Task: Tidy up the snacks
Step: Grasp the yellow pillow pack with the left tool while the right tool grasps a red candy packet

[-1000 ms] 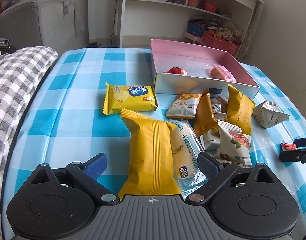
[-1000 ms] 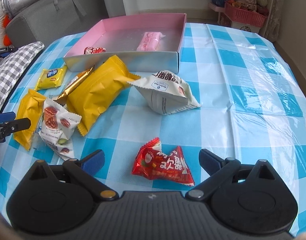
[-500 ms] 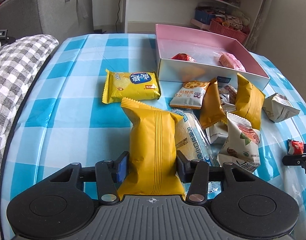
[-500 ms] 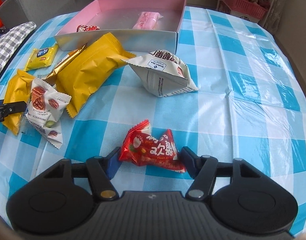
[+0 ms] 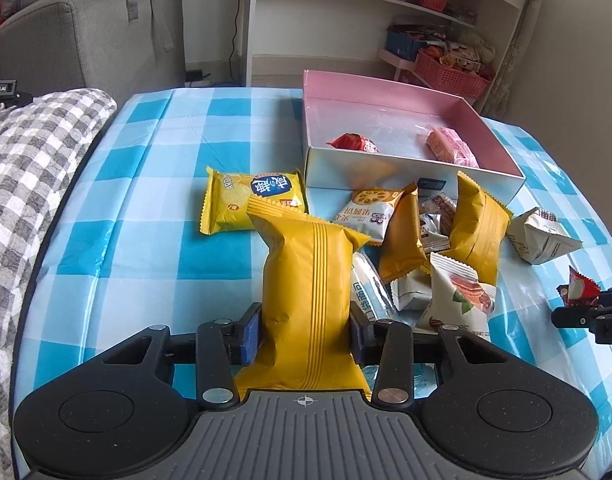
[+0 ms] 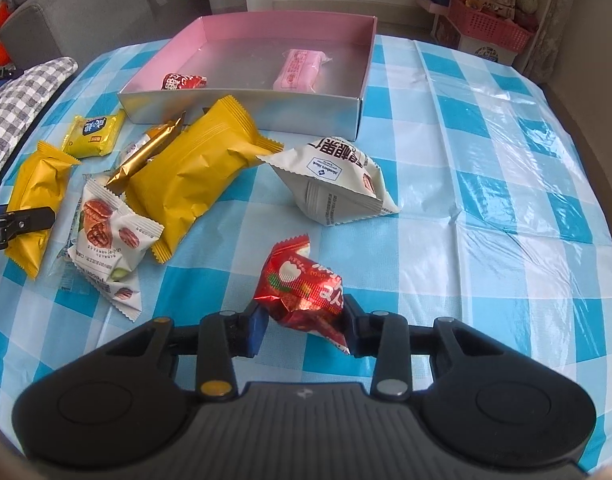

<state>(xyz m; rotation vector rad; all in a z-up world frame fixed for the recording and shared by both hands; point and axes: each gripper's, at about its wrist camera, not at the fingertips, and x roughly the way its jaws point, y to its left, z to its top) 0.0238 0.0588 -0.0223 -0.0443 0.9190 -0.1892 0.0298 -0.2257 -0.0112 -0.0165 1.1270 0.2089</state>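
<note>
While claws just closed: left claw point(image 5: 305, 330) clamps yellow packet point(image 5: 308, 300); right claw point(image 6: 301, 330) clamps red "Man" packet point(image 6: 303, 292).

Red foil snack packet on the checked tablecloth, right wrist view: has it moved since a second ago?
Yes. The red foil snack packet, flat before, now tilts up off the blue-and-white checked tablecloth, pinched as the right gripper was just closing.

black gripper point(image 5: 304, 332) with blue pads point(image 5: 250, 332), silver screws, ribbed grey housing.
</note>
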